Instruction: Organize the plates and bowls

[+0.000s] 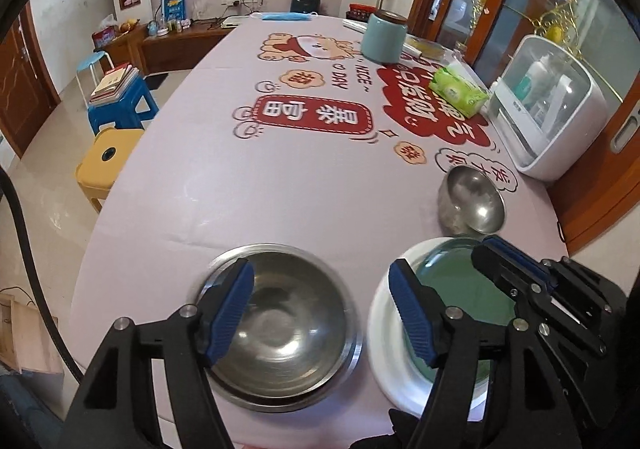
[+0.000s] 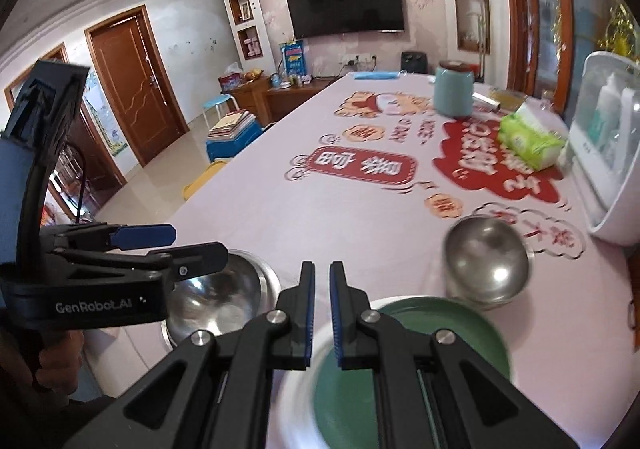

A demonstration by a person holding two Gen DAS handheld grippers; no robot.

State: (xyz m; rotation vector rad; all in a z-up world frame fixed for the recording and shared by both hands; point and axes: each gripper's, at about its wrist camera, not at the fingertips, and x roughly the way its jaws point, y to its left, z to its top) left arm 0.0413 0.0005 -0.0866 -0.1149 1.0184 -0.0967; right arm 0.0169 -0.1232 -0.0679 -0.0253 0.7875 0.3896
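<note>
pink printed tablecloth [image 1: 248, 185], steel bowls [image 1: 280, 325], living room

1. Dark wall television [image 2: 346, 1] at 12 o'clock on a pale pink wall
2. Brown wooden door [image 2: 130, 87] at 9 o'clock
3. Glossy beige tile floor [image 1: 48, 185] at left, with blue stool [image 1: 120, 105] and yellow stool [image 1: 106, 159]
4. Printed pink tablecloth [image 1: 248, 185] fills the centre

Both fisheye views are taken from above the near edge of the worktop [image 1: 280, 177], angled steeply down and close. The steel bowl [image 1: 280, 325], green plate [image 2: 404, 361] and far television [image 2: 346, 1] are shared.
</note>
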